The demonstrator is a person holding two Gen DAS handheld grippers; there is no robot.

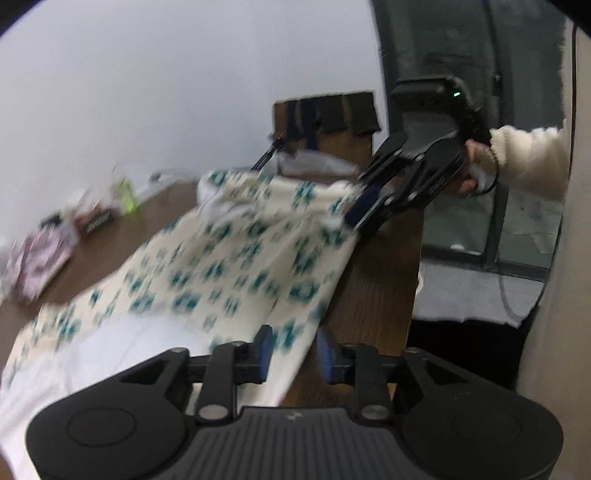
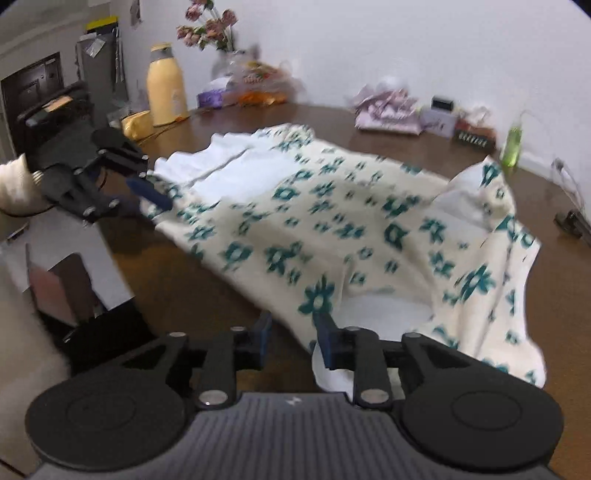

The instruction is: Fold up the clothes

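Between both grippers, floral garment [image 2: 332, 221] over brown table [image 2: 184, 280].

Cream garment [image 2: 332, 206], teal flower pattern; brown table [image 2: 177, 280]; yellow bottle [image 2: 166, 88].

The garment [image 2: 332, 221] lies spread across the bench [image 2: 192, 295], one edge reaching the bench's near side. The left gripper [image 2: 151, 192] meets the garment's left edge; the right gripper [image 2: 291, 332] sits at its near edge. Behind the garment, along the wall, stand a bottle [image 2: 166, 92], flowers [image 2: 210, 26] and a spray bottle [image 2: 513, 144].
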